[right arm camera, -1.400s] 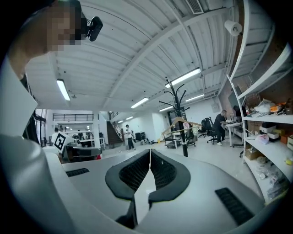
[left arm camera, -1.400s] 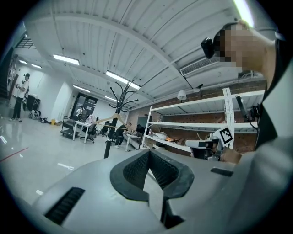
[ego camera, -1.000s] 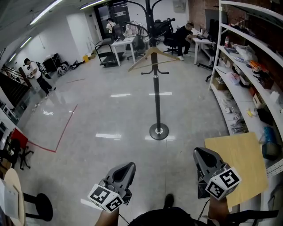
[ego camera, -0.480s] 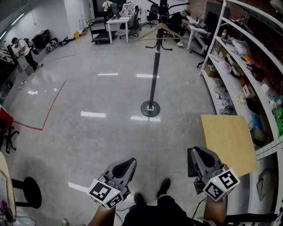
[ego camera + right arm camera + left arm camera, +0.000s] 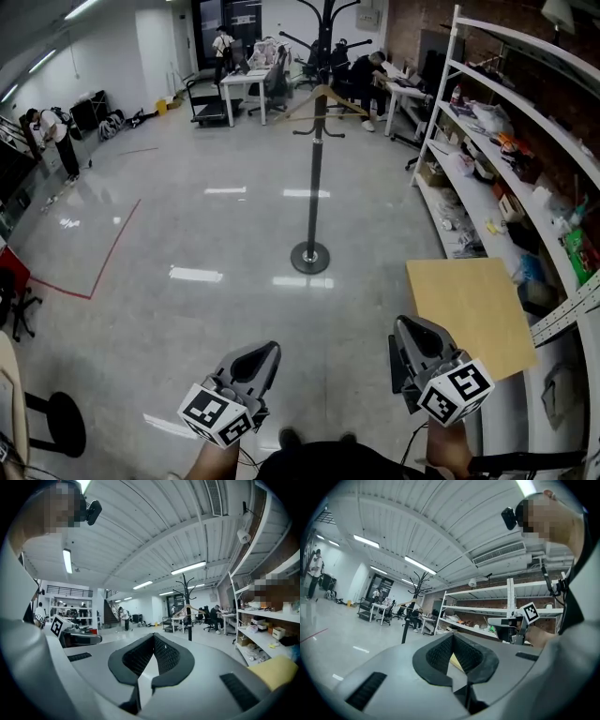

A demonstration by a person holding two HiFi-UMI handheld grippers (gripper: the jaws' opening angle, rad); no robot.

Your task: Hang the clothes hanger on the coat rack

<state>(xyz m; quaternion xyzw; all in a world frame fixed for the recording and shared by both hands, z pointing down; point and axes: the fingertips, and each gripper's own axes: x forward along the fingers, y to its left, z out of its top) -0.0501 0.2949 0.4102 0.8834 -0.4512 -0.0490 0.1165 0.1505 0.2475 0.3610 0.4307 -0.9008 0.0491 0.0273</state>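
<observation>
The black coat rack (image 5: 314,178) stands on the floor some way ahead of me. A wooden clothes hanger (image 5: 322,98) hangs on one of its upper hooks. The rack (image 5: 421,581) appears small in the left gripper view, and the right gripper view shows both the rack (image 5: 188,599) and the hanger (image 5: 187,608). My left gripper (image 5: 262,354) and right gripper (image 5: 412,330) are low in the head view, far short of the rack. Both point level with jaws shut and nothing in them.
A yellow wooden board (image 5: 473,305) lies at the right, beside long metal shelving (image 5: 525,141) full of boxes and parts. A red floor line (image 5: 103,253) runs on the left. A round black stool (image 5: 56,422) is at the lower left. People sit at desks (image 5: 248,80) behind the rack.
Both grippers have travelled level across the floor with me, staying shut and empty. The hanger stays on the rack.
</observation>
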